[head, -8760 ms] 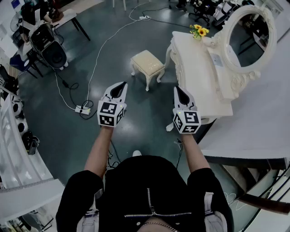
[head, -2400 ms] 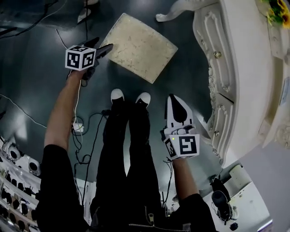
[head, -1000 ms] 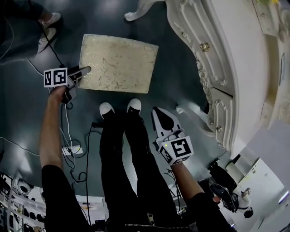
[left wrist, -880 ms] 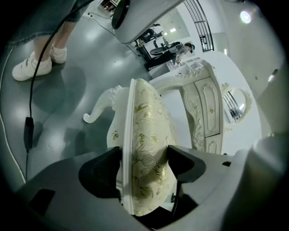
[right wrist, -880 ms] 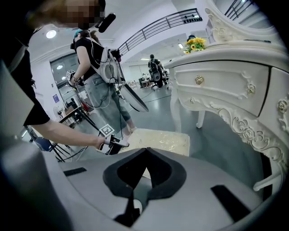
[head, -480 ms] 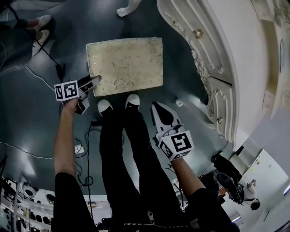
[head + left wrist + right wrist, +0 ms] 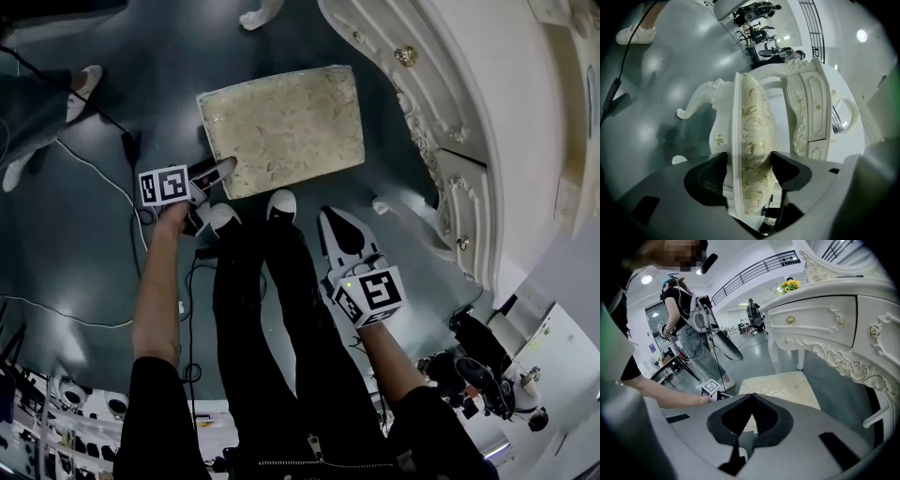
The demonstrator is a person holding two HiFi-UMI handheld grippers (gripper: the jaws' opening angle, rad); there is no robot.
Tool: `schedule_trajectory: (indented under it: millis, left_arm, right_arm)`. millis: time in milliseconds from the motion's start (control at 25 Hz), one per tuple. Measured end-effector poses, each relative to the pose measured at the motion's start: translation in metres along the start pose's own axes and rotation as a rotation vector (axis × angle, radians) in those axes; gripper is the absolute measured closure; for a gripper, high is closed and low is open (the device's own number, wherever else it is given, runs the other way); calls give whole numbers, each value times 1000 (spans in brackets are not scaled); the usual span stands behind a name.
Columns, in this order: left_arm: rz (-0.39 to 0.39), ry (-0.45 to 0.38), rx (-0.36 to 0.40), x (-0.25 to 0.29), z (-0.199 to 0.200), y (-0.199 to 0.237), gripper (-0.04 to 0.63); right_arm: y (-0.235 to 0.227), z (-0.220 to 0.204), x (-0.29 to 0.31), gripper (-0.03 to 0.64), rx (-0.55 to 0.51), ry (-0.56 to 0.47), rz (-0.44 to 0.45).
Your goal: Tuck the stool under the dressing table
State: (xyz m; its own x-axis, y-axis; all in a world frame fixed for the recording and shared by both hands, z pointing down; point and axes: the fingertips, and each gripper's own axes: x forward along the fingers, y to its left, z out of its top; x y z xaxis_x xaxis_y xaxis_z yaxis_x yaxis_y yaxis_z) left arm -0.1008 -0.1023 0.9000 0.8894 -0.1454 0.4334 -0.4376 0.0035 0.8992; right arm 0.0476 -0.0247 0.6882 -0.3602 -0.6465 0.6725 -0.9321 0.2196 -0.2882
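Cable (image 7: pixel 129 148) trails over the dark floor (image 7: pixel 66 253) at the far left, near another person's white shoe (image 7: pixel 86 80). Right of it the left claw (image 7: pixel 222 170) reaches to the near left corner of the stool (image 7: pixel 286 127). Its jaws have just been closing, and the left gripper view shows them pinching the seat's edge — one pad on the white frame, the other on the patterned cushion.

The stool stands on the floor just beyond the person's own white shoes (image 7: pixel 279 202). Its cream seat is turned slightly askew. Its right side lies just beside the carved front of the bench (image 7: pixel 450 112), not under it.

Right of the person's dark trouser legs hangs the right claw (image 7: pixel 333 223), well apart from the stool. Its jaws are pressed together, tips meeting, with nothing between them. Its own view looks over the seat toward the bench's legs.

The white bench fills the right side — ornate drawers with gold knobs (image 7: pixel 406 56). Yellow flowers (image 7: pixel 790 285) stand on its top in the right gripper view.
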Motion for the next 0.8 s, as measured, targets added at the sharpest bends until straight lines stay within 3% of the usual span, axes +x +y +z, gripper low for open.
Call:
schedule_trajectory:
  millis: [800]
  left_arm:
    - [-93,-7,-26,113,-5,-56,298]
  right_arm:
    - [-39,-3,-8,614,35,-32,-21]
